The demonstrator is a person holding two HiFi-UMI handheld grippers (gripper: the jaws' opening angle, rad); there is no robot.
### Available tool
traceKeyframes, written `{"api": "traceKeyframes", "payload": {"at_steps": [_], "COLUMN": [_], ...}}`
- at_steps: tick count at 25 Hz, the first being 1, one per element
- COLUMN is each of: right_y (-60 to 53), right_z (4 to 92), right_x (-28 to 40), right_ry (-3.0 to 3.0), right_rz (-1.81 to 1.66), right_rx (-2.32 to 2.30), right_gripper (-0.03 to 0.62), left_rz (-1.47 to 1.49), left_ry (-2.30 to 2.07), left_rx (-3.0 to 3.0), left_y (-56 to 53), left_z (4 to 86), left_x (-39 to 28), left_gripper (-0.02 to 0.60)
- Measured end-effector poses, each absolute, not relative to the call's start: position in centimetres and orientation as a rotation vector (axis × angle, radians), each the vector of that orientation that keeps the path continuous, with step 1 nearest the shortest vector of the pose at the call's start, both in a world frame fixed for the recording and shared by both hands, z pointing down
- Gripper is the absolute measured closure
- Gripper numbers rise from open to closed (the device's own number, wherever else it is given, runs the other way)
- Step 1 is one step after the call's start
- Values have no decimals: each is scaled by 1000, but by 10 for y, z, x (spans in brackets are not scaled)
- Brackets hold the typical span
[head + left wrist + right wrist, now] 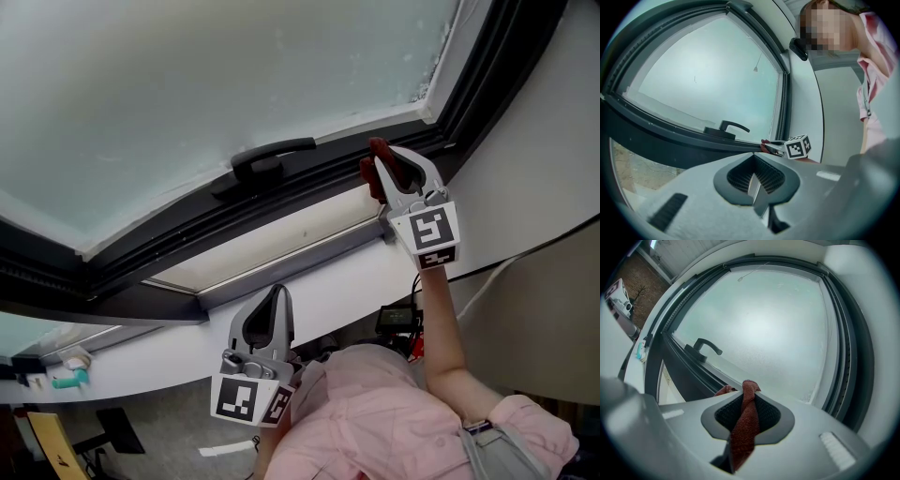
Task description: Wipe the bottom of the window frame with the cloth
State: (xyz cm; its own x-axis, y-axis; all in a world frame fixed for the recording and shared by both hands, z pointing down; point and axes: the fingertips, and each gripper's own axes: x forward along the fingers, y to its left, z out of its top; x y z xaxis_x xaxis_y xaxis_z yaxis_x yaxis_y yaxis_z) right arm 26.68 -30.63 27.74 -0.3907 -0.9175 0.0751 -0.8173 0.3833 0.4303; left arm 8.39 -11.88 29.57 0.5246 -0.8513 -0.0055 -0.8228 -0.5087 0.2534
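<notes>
Two grippers are up at the window, and only one is at work. The right gripper (398, 169) is raised to the bottom of the window frame (187, 234), its jaws clamped on a rust-red cloth (375, 169). The cloth bunches out past the fingertips and seems to meet the dark rail, though from where I stand I cannot be sure of contact. In the right gripper view the cloth (743, 427) runs as a twisted strip between the pads, with its end poking above them against the pale glass (778, 333).

That gripper is close to the frame's right-hand corner (439, 117), where the bottom rail turns up into the side rail, so little room is left on that side. To the left the rail runs long and uncovered down toward the far end. The one thing standing out along it is the black window handle (272, 159), mounted on the sash just above the rail and to the left of the cloth. Below the dark rail lies a lighter ledge (281, 246) with a metal edge strip.

The left gripper (274, 300) hangs low, well apart from the frame and near the person's pink shirt (375, 422). Its jaws are together with nothing between them. In its own view the left gripper (752, 180) points up at the window handle (726, 127) and the right gripper (780, 147) beyond.
</notes>
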Motion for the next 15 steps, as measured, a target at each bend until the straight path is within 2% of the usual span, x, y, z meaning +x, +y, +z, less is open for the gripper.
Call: {"api": "traceKeyframes", "payload": {"at_steps": [15], "right_y": [-314], "right_z": [277], "right_x": [292], "right_ry": [-2327], "right_rz": [-444], "right_rx": [1551], "right_gripper": [530], "left_rz": [-182], "left_ry": [-1415], "left_rx": [2547], "left_y": [-120], "left_z": [298], "left_x": [93], "left_gripper": [588]}}
